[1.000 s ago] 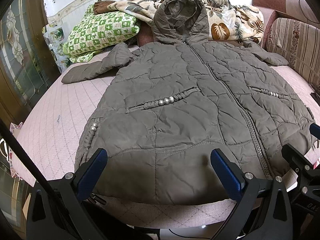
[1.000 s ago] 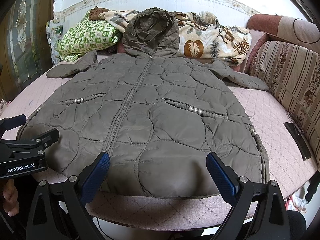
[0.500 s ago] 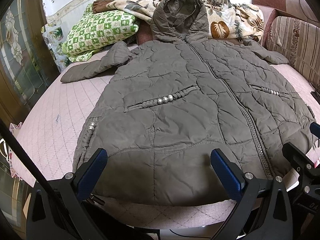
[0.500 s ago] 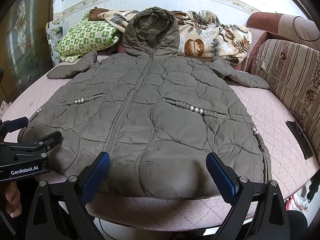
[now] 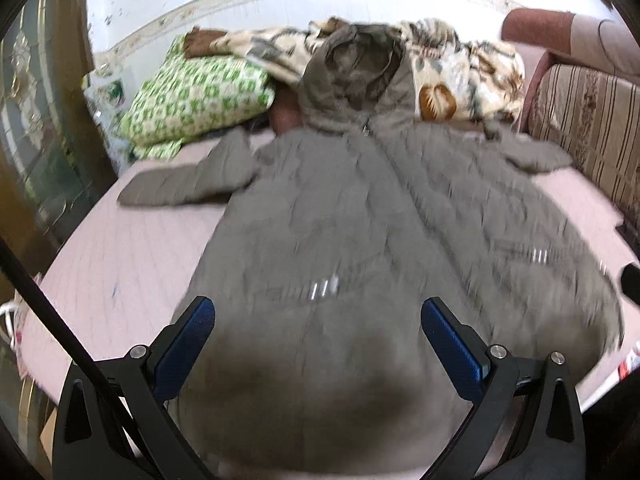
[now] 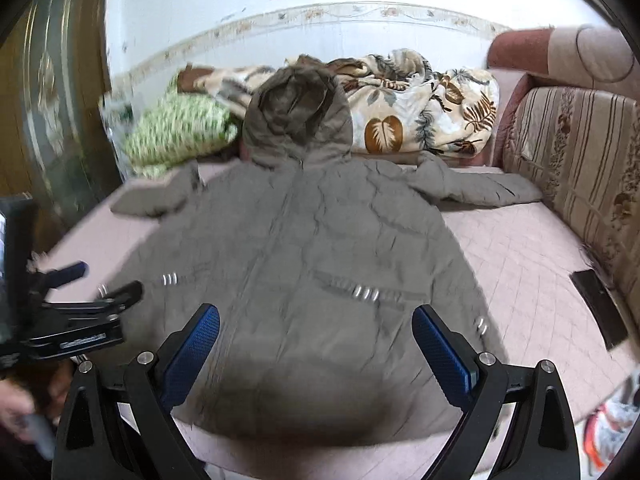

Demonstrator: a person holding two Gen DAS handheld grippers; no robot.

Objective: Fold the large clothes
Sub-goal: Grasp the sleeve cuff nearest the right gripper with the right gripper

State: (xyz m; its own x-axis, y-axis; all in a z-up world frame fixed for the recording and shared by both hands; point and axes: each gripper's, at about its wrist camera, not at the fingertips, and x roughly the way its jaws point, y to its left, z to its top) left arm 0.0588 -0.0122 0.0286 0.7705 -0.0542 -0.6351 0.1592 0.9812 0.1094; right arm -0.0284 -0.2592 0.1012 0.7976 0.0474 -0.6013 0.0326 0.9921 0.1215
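A large olive-grey quilted hooded coat [image 5: 360,220] lies flat, front up, on a pink bed [image 5: 132,248], hood toward the wall, sleeves spread out. It also shows in the right wrist view [image 6: 312,248]. My left gripper [image 5: 318,340] is open and empty above the coat's left hem. My right gripper [image 6: 316,344] is open and empty above the right hem. The left gripper also shows in the right wrist view [image 6: 80,284]. Both views are blurred by motion.
A green checked pillow [image 5: 196,96] and a leaf-print blanket [image 6: 420,108] lie at the bed's head. A striped sofa back [image 6: 580,168] runs along the right. A dark flat object [image 6: 600,308] lies on the bed's right edge.
Both grippers have moved forward and risen over the coat's hem; the views tilted upward. Both stay open and empty. The coat has not moved.
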